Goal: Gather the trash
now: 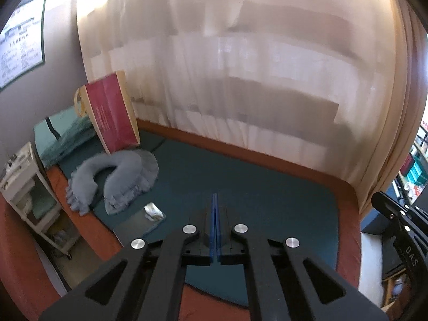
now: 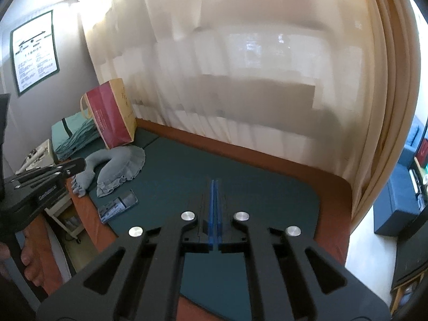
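Both grippers, left [image 1: 215,203] and right [image 2: 214,190], are hovering over the bed [image 1: 267,200] with fingers together on nothing. The wrapper [image 1: 153,212] is lying near the pillow [image 1: 117,176]; it looks light, crinkly, slippery, best pinched at a raised edge.

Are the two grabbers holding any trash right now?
No. The left gripper and right gripper are both shut with nothing between their fingers, above the green mat.
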A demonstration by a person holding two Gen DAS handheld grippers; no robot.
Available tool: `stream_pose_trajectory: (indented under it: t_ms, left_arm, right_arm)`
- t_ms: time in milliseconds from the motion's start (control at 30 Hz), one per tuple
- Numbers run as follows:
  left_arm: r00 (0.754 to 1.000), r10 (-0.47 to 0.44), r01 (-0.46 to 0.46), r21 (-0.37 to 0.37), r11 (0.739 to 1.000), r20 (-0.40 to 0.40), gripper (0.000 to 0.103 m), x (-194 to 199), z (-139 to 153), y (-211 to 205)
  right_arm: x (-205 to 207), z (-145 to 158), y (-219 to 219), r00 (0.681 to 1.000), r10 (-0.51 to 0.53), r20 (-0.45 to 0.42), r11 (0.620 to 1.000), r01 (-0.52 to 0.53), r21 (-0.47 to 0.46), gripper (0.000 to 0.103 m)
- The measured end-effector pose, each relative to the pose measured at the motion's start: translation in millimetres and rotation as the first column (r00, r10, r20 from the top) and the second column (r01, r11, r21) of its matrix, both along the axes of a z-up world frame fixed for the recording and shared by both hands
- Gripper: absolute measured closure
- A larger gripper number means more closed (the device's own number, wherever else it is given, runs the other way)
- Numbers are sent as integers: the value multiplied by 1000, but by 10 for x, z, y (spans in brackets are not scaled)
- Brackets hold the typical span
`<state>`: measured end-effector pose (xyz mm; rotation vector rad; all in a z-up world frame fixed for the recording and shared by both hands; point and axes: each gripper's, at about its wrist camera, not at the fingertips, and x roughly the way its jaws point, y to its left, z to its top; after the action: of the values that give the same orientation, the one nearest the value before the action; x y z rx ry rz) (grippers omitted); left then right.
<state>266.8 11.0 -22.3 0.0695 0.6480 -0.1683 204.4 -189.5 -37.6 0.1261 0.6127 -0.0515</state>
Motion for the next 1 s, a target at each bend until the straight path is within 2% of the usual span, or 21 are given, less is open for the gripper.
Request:
stream_pose_trajectory:
  t_ms: [33, 100, 167, 200, 233, 267, 333, 367, 400, 433, 467, 533, 633, 867, 900, 933, 967, 1000]
  left_arm:
    - [1000, 17, -17, 7, 1000, 19, 101, -20, 16, 9]
    - [1000, 23, -22, -9, 1000, 20, 101, -33, 40, 29]
    - [1000, 3, -4, -34, 999, -17, 100, -2, 34, 52]
    - [1000, 1, -2, -36, 999, -31, 100, 13, 24, 55]
    - [1000, 5, -6, -30, 1000, -31, 100, 21, 18, 53]
    - [1000, 12, -13, -15, 1000, -28, 100, 31, 5, 48]
    - [999, 15, -15, -3, 1000, -44, 92, 58, -29, 29]
    - [998, 10, -11, -11, 1000, -66, 68, 81, -48, 32]
    - [997, 17, -18, -20, 1000, -69, 35, 87, -53, 43]
    - [998, 41, -42, -27, 999, -45, 25, 66, -39, 65]
    - [996, 88, -88, -26, 996, 20, 19, 6, -2, 89]
    - [989, 122, -119, -33, 992, 88, 13, -61, 55, 119]
    - [989, 115, -112, -43, 993, 93, 12, -55, 95, 143]
    - [991, 42, -48, 40, 998, 126, 12, -111, 82, 24]
    - [990, 30, -37, 45, 998, 135, 18, -137, 86, 0]
    - [990, 17, -25, 54, 998, 142, 26, -153, 92, -26]
    - [991, 8, -16, 63, 998, 135, 44, -156, 92, -50]
    - [993, -10, 2, 69, 998, 117, 68, -135, 85, -69]
  right_arm:
    - [15, -6, -4, 1000, -12, -5, 1000, 12, -9, 98]
    - [25, -22, -24, 1000, -26, -10, 1000, 26, -18, 85]
    - [9, -20, -31, 999, -38, 2, 999, 38, -12, 7]
    - [-18, -5, -26, 998, -53, 32, 998, 54, -19, 7]
    - [-36, 12, -6, 996, -67, 55, 997, 69, -44, 3]
    - [-41, 20, 13, 996, -63, 69, 996, 68, -64, 3]
    - [-25, 16, 20, 997, -49, 62, 996, 53, -67, 3]
    - [-27, 8, 16, 997, -47, 64, 997, 51, -59, 3]
    - [-33, 8, 7, 997, -47, 68, 997, 51, -55, 3]
    - [-37, 6, -5, 996, -49, 70, 997, 53, -53, 3]
    - [-37, 3, -10, 996, -49, 71, 997, 53, -53, 3]
    - [-39, 0, -16, 996, -49, 72, 997, 53, -50, 3]
    - [-46, -5, -22, 996, -45, 73, 998, 49, -44, 3]
    - [-22, -29, -37, 999, -21, 36, 1000, 21, -6, 4]
    - [-21, -27, -47, 999, -15, 31, 1000, 14, 14, 9]
    - [-19, -29, -58, 1000, -11, 27, 1000, 11, 27, 31]
    - [-6, -35, -65, 1000, -16, 15, 1000, 15, 27, 56]
    - [6, -49, -74, 1000, -18, 2, 1000, 18, 25, 69]
